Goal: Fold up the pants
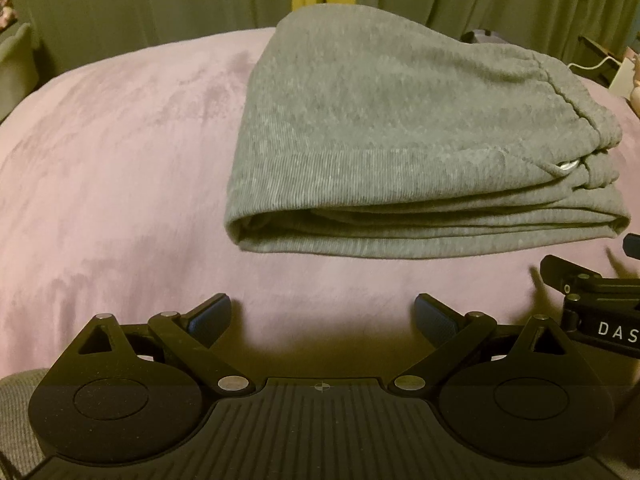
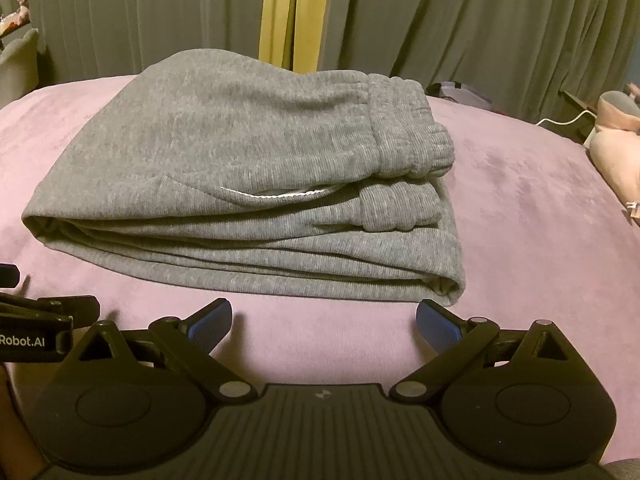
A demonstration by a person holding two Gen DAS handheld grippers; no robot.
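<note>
Grey sweatpants (image 1: 400,152) lie folded into a thick stack on a pink blanket (image 1: 120,160); the elastic waistband is at the stack's right side. They also show in the right wrist view (image 2: 240,184), with the waistband (image 2: 408,136) on top at the right. My left gripper (image 1: 323,314) is open and empty, a short way in front of the stack's near edge. My right gripper (image 2: 324,320) is open and empty, just in front of the stack's near right corner. Each gripper's body shows at the edge of the other's view.
The pink blanket (image 2: 520,220) covers a bed. Grey curtains (image 2: 440,20) with a yellow gap hang behind. Pink soft items (image 2: 616,148) and a white cable (image 2: 564,120) lie at the far right. A pale chair (image 1: 16,68) stands at the far left.
</note>
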